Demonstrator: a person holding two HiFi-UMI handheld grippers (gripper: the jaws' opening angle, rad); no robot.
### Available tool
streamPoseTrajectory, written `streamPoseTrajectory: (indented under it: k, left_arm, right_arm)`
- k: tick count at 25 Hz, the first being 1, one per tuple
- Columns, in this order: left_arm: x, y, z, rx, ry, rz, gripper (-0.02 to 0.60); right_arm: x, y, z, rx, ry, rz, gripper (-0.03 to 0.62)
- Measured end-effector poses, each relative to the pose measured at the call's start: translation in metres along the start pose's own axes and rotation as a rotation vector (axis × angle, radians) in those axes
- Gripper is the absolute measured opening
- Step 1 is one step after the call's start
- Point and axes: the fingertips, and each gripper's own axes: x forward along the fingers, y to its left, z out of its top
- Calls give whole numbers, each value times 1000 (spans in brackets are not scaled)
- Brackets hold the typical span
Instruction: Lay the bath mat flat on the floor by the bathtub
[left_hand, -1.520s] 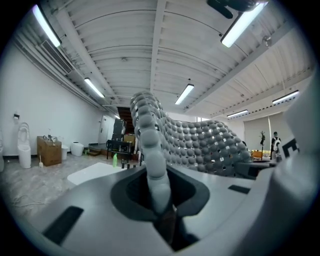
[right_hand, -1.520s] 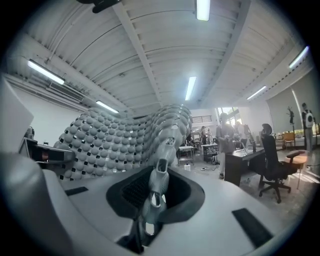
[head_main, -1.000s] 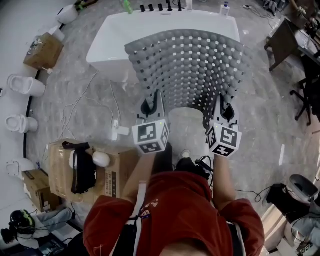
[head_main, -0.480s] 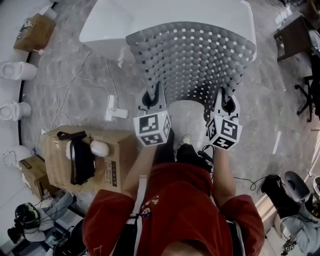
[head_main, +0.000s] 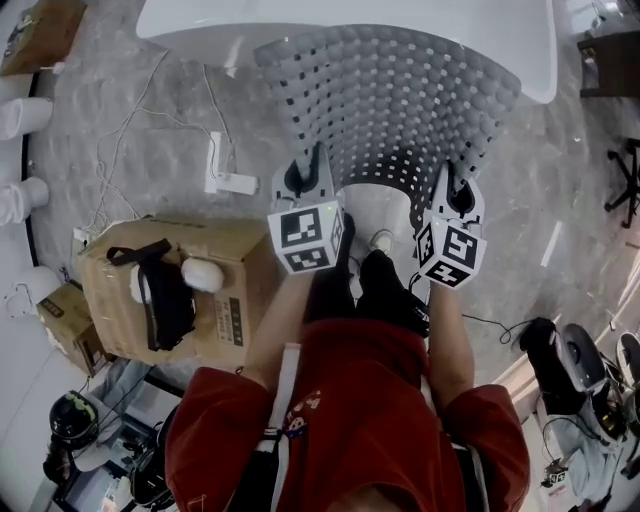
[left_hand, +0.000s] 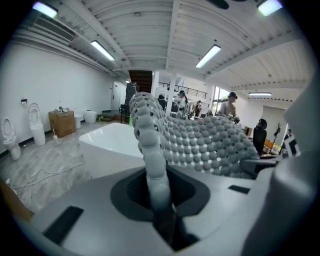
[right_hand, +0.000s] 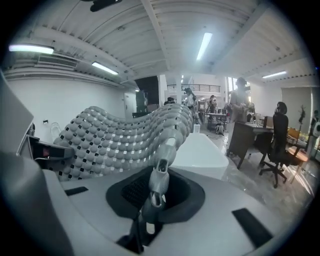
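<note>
Left hand-held gripper (head_main: 316, 152) and right hand-held gripper (head_main: 447, 172) pinch the bath mat (head_main: 400, 95) — bathtub (head_main: 190, 22) partly hidden behind.

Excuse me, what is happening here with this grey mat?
A person in a red shirt holds the grey bath mat by its near edge, the left gripper and the right gripper each shut on one corner. The mat arches up in the air in front of the white bathtub; it is not yet laid on the floor.
</note>
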Motion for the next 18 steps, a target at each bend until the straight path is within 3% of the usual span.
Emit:
streamPoseTrajectory:
  k: [14, 18]
  left_arm:
    - [105, 75, -140, 1, 228, -11, 58]
    - [138, 94, -184, 8, 258, -4, 60]
  right_arm:
    - [104, 43, -151, 77, 263, -8, 55]
    - [137, 51, -203, 104, 305, -3, 55]
